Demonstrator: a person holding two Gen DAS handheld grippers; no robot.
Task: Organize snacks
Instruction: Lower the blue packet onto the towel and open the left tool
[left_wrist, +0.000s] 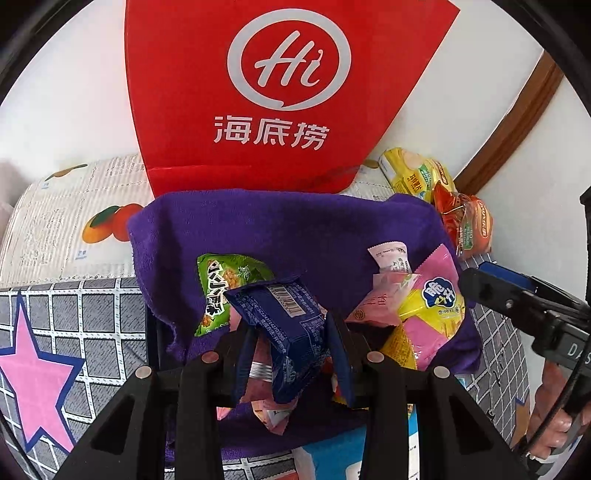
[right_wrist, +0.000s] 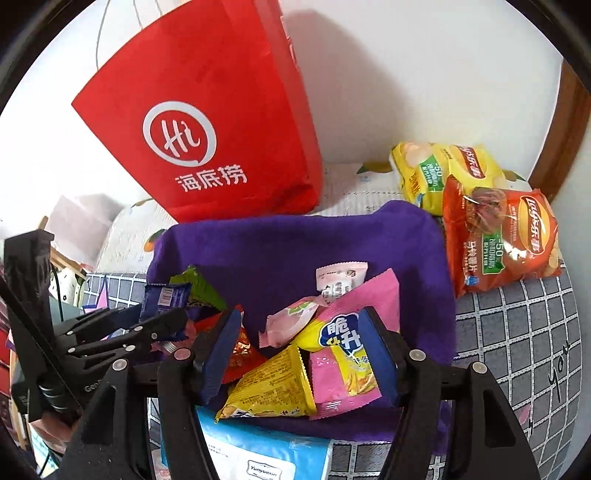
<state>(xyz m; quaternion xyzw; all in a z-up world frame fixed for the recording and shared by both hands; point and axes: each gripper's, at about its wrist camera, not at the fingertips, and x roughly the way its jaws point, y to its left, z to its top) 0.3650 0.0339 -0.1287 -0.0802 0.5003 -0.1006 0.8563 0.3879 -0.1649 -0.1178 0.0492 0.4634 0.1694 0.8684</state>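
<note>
A purple cloth-lined box (left_wrist: 258, 221) holds several small snack packets. My left gripper (left_wrist: 291, 332) is shut on a dark blue packet (left_wrist: 284, 317) held just above the pile, beside a green packet (left_wrist: 221, 288). That gripper also shows at the left of the right wrist view, left gripper (right_wrist: 159, 325). My right gripper (right_wrist: 299, 350) is open above the box, its blue pads apart and pressing on nothing. Below it lie a pink-and-yellow packet (right_wrist: 347, 354) and a yellow packet (right_wrist: 273, 384). A small pale pink packet (right_wrist: 340, 280) rests further back.
A red paper bag (right_wrist: 221, 122) stands behind the box against the white wall. A yellow chip bag (right_wrist: 443, 173) and an orange chip bag (right_wrist: 506, 240) lie to the box's right on the checked cover. A light blue tissue pack (right_wrist: 258, 450) sits at the near edge.
</note>
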